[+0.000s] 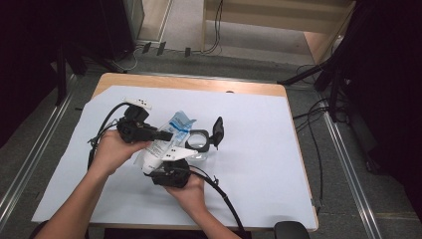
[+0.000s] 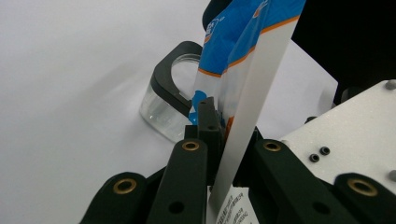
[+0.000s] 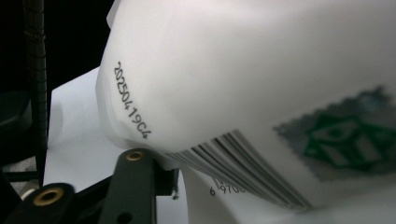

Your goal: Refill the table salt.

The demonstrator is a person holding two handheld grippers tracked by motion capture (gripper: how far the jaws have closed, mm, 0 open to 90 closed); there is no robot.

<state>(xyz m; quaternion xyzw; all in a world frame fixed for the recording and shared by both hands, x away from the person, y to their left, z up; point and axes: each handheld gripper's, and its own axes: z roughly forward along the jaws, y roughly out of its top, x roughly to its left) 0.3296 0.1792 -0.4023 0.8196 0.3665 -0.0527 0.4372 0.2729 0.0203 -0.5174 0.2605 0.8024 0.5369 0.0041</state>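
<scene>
The white and blue pouch (image 1: 166, 137) is held up over the tabletop (image 1: 259, 149), just beside a clear jar (image 1: 199, 142) with a black rim, which serves as the landmark here. The pouch lies on the person's left side of the jar, its blue printed top tilted toward the jar's mouth and its white bottom pointing back toward the person.

The left tongs (image 1: 166, 134), held in the left hand (image 1: 112, 149), reach toward the jar from its left and are pinched tight on the pouch's upper part. In the left gripper view the jaws stand nearly together with the flat white edge of the pouch (image 2: 252, 93) running between them, and the jar (image 2: 170, 100) stands on the white sheet just beyond their tips.

The right tongs (image 1: 171, 167), in the right hand (image 1: 191, 191), sit on the near side of the jar, under the pouch's white bottom end. In the right gripper view the white wall of the pouch (image 3: 243, 79), with a printed date code and a barcode, bulges against the one jaw that can be seen; these tongs stand partly apart, gripping the pouch's thick lower end.

The jar's black lid (image 1: 217, 130) is hinged open, standing up on the jar's far right side.
</scene>
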